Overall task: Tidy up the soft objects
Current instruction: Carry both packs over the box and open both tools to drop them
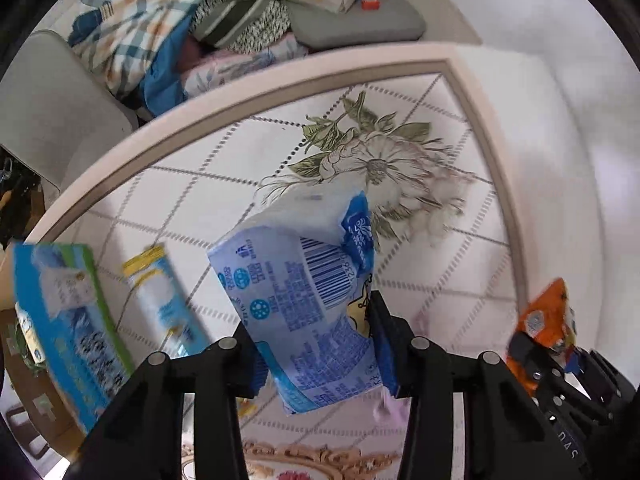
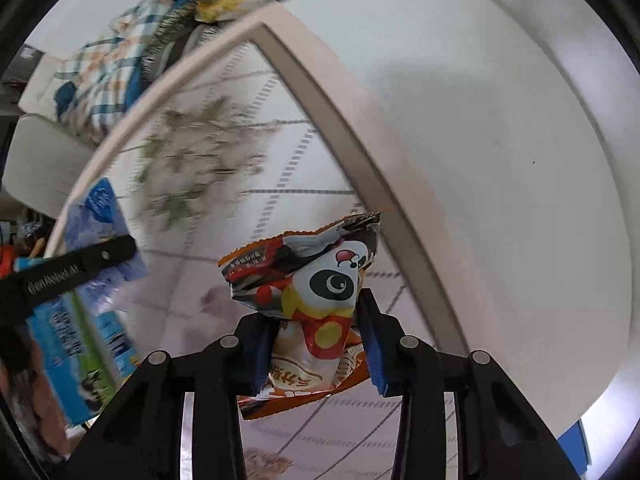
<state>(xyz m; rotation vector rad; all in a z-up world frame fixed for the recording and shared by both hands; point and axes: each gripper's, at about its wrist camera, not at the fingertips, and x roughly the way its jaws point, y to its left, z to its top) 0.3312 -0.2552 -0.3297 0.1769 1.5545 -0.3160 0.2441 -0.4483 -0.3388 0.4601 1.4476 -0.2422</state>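
1. Left gripper (image 1: 316, 344) is clamped on a blue tissue pack (image 1: 308, 300). The pack stands up between the blue-padded fingers (image 1: 386, 360), held low on its body, with the top leaning ahead and to the right of the tool.
2. Right gripper (image 2: 316, 344) is clamped on an orange snack bag (image 2: 316, 292) with a panda face. The bag is pinched at its waist and its jagged torn top flares ahead of the fingers.
3. Both loads hang above the tiled table (image 1: 200, 184), clear of it as far as I can tell. The table is glossy white, with a dotted diamond grid, a flower print and a beige rim.
4. Handling, tissue pack: judged light and squashy. The thin plastic film already creases at the pads. A hold across the middle looks safest, since the film is slick and may slide.
5. Handling, snack bag: judged light, crinkly foil. The contents are likely brittle, so a gentle squeeze on the crumpled neck suits it.
6. To the left of the left tool lie a green-and-blue carton (image 1: 72, 320) and a narrow blue-yellow packet (image 1: 164, 296), both motion-blurred.
7. Ahead, beyond the table rim, is a sofa (image 1: 52, 120) piled with plaid fabric (image 1: 132, 20) and a grey cushion (image 1: 356, 24).
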